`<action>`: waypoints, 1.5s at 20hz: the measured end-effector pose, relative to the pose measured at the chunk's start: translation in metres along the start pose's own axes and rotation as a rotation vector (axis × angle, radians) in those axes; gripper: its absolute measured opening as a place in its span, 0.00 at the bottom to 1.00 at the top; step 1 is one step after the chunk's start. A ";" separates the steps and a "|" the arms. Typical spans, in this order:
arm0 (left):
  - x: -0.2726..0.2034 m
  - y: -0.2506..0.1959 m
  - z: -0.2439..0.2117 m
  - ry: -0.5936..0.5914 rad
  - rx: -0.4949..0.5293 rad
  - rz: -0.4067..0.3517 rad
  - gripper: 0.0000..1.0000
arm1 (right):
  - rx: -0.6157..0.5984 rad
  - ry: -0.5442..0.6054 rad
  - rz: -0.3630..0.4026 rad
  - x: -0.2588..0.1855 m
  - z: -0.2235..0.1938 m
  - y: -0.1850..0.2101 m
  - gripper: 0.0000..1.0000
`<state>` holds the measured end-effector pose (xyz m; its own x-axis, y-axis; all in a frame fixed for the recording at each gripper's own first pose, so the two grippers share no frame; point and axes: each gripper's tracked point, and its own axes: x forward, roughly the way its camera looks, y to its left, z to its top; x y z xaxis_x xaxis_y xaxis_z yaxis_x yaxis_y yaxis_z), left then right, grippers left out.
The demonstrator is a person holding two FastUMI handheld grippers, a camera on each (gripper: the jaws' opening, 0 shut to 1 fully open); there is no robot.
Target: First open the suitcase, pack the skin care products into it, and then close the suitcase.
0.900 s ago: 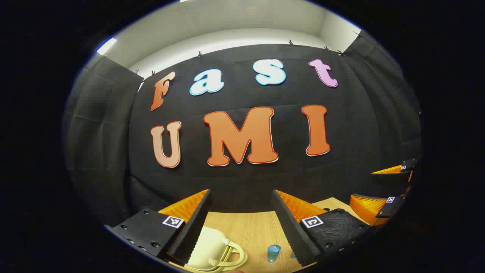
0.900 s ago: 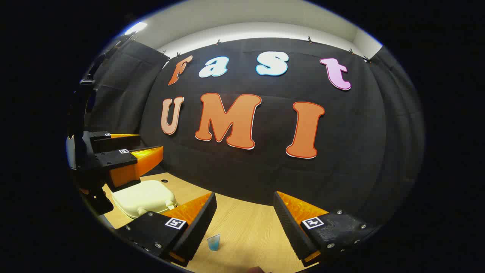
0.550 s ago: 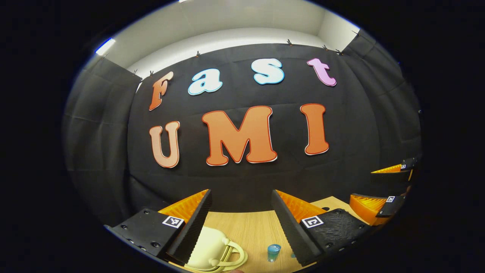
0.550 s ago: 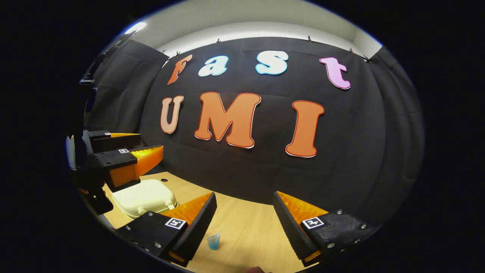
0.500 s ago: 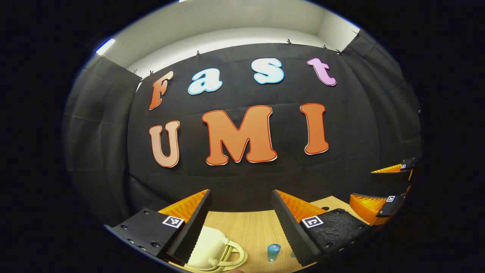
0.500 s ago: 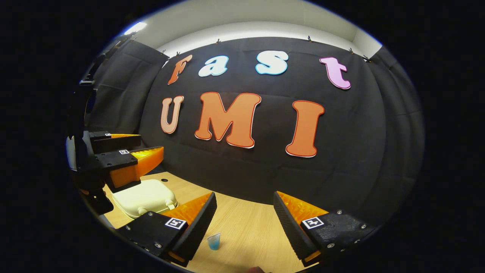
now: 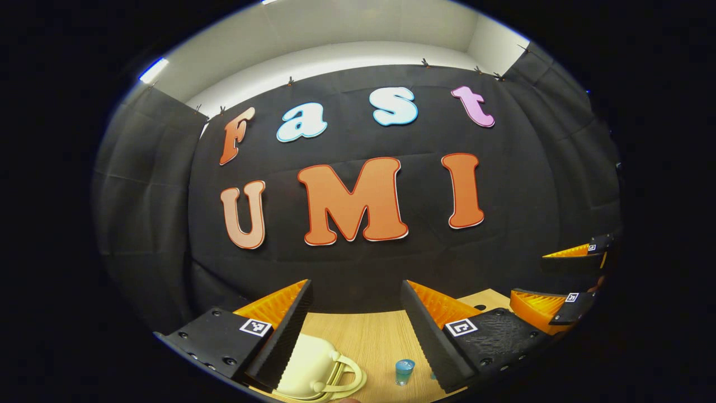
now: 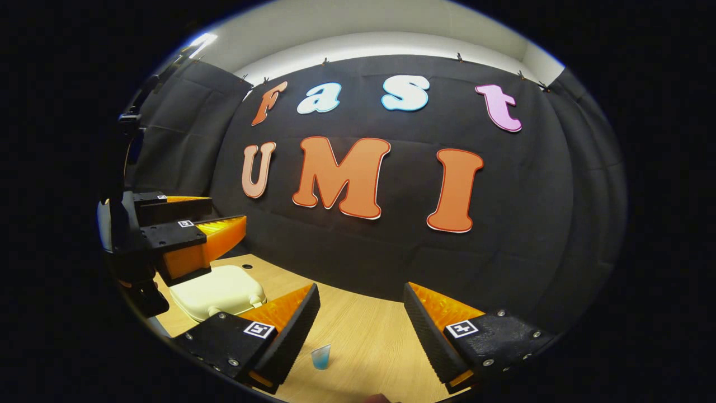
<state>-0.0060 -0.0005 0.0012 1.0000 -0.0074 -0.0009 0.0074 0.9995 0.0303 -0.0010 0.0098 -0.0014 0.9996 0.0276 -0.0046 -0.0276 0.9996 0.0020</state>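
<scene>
L gripper (image 7: 355,305) held above the wooden table (image 7: 363,336), its 2 fingers apart w/ nothing between. Cream suitcase (image 7: 310,369) lies shut below its left finger, handle toward the gap. Small blue skin care jar (image 7: 404,371) stands just inside its right finger, apart from the suitcase. R gripper (image 8: 361,308) also spread wide & empty; in right gripper view the jar sits near its left finger, suitcase further left under the L gripper.
</scene>
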 end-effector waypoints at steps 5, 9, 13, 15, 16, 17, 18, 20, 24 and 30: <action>0.002 0.001 -0.020 0.037 0.075 0.006 0.99 | -0.001 0.002 -0.002 0.001 -0.002 -0.004 0.95; 0.002 0.007 -0.063 0.123 0.187 0.008 0.98 | -0.001 0.010 -0.023 0.004 -0.007 -0.015 0.95; 0.003 0.013 -0.114 0.209 0.318 -0.009 0.98 | -0.006 0.019 -0.047 0.004 -0.012 -0.026 0.95; 0.003 0.017 -0.145 0.260 0.378 -0.026 0.98 | -0.007 0.023 -0.057 0.002 -0.014 -0.030 0.95; 0.003 0.018 -0.158 0.282 0.406 -0.033 0.99 | -0.010 0.023 -0.063 0.001 -0.014 -0.032 0.95; 0.001 0.019 -0.171 0.308 0.432 -0.045 0.98 | -0.014 0.025 -0.068 0.001 -0.015 -0.034 0.95; 0.000 0.019 -0.181 0.324 0.457 -0.051 0.98 | -0.016 0.029 -0.071 0.000 -0.017 -0.035 0.95; -0.001 0.023 -0.199 0.349 0.515 -0.069 0.98 | -0.018 0.035 -0.076 0.000 -0.019 -0.037 0.95; -0.006 0.023 -0.235 0.398 0.660 -0.129 0.98 | -0.015 0.043 -0.090 -0.003 -0.021 -0.042 0.95; -0.015 0.027 -0.281 0.474 0.781 -0.188 0.97 | -0.019 0.054 -0.092 -0.006 -0.026 -0.042 0.95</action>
<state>-0.0210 0.0352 -0.2792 0.8787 0.0184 -0.4769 0.3395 0.6782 0.6517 -0.0057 -0.0323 -0.0272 0.9962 -0.0650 -0.0581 0.0639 0.9978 -0.0199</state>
